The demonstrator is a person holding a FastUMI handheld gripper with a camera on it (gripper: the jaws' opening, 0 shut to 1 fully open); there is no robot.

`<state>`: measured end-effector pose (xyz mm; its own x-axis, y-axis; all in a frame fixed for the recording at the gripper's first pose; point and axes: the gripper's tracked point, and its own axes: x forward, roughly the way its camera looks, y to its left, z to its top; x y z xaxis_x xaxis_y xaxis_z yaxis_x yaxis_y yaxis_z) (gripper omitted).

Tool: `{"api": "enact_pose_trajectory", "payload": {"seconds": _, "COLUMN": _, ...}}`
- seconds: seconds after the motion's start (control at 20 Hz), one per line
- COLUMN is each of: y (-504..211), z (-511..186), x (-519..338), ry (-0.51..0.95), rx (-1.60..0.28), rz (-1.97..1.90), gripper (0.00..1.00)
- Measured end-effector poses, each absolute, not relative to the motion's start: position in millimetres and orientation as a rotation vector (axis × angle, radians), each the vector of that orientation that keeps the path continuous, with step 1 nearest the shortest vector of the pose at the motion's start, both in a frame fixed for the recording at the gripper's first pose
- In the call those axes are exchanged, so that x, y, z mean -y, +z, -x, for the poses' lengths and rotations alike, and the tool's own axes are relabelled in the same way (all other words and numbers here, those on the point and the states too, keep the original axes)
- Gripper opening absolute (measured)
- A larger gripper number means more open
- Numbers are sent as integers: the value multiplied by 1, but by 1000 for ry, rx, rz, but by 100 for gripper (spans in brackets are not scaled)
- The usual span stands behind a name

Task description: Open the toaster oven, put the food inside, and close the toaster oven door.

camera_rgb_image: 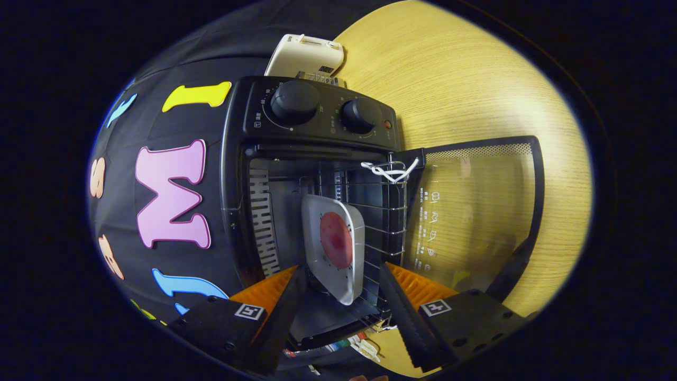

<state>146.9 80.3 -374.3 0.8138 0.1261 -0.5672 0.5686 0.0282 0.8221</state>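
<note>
- The toaster oven (pixel 312 174) stands on the wooden bench (pixel 476 79), seen rolled on its side by the camera, with its mouth open toward the fingers.
- Two round knobs (pixel 294 101) sit on its control panel, with a small red lamp (pixel 387 124) just right of them.
- Inside the cavity, a ribbed heater guard (pixel 263 227) lines the left wall and a wire rack (pixel 386 211) lines the right.
- A pale tray (pixel 351 275) rests on that rack inside the oven, carrying a round reddish piece of food (pixel 336 239), perhaps a slice of meat, though the curved view makes it hard to be sure.
- The gripper (pixel 341 301) hangs just near of the oven mouth, its fingers (pixel 283 317) spread wide and gripping nothing; the tray's near corner lies between them, apart from both.
- The glass door (pixel 476 211) is swung fully open to the right, lying close over the bench.
- A cream-coloured appliance (pixel 307 53) sits on the bench beyond the oven.
</note>
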Motion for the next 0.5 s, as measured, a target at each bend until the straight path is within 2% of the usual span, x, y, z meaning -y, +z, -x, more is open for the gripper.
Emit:
{"api": "enact_pose_trajectory", "payload": {"seconds": 0.05, "y": -377, "z": -141, "x": -83, "ry": -373, "rx": -602, "rz": -1515, "gripper": 99}}
{"api": "enact_pose_trajectory", "payload": {"seconds": 0.35, "y": -359, "z": -108, "x": -85, "ry": -329, "rx": -648, "rz": -1488, "gripper": 98}}
{"api": "enact_pose_trajectory", "payload": {"seconds": 0.5, "y": -345, "z": -87, "x": -89, "ry": -271, "rx": -709, "rz": -1337, "gripper": 98}}
